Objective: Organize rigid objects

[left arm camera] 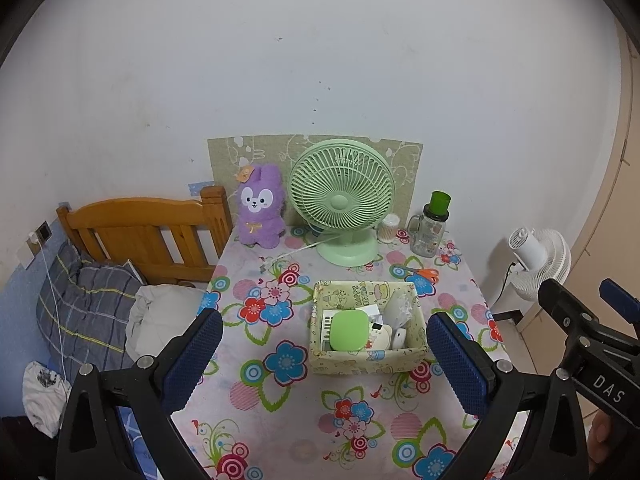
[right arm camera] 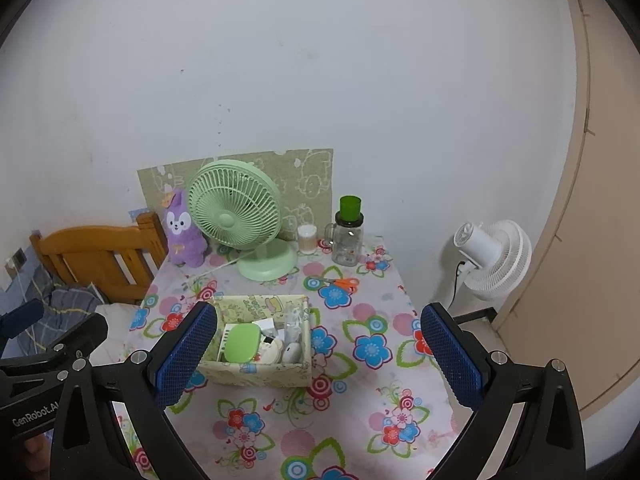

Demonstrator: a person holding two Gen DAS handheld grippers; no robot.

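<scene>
Both grippers hang above the table's near edge, nothing held. Left gripper [left arm camera: 325, 356] jaws spread wide, blue pads [left arm camera: 192, 360] empty. Right gripper [right arm camera: 318, 354] also spread wide, empty; its body shows at the right edge of the left wrist view.

Table [left arm camera: 280, 420] has a floral cloth. Near the middle, a bit toward the near edge, sits the box [left arm camera: 366, 360], pale yellow-green cardboard with cartoon print, open top. Inside: green rounded case [left arm camera: 347, 330] at front-left leaning on a white slotted item [left arm camera: 326, 320], a cream rounded gadget [left arm camera: 378, 336] beside it, a white mouse-like piece [left arm camera: 399, 338] at front-right, a clear plastic bag [left arm camera: 400, 304] at the back-right. Contents are packed close, touching.

Beyond the box toward the right edge lie orange-handled scissors [left arm camera: 420, 273], flat on the cloth, apart from the box. A white cord [left arm camera: 292, 254] runs across the far-left part from the fan.

Along the far edge, left to right: purple plush bunny [left arm camera: 260, 206] upright at the far-left corner, green desk fan [left arm camera: 342, 200] facing forward, small jar of cotton swabs [left arm camera: 389, 228] just beside the fan base, glass bottle with green cap [left arm camera: 432, 226] at the far-right corner. A patterned board [left arm camera: 404, 156] leans on the wall behind them.

Off the table: wooden bed headboard [left arm camera: 144, 232] and bedding left, white floor fan [left arm camera: 540, 260] right.
</scene>
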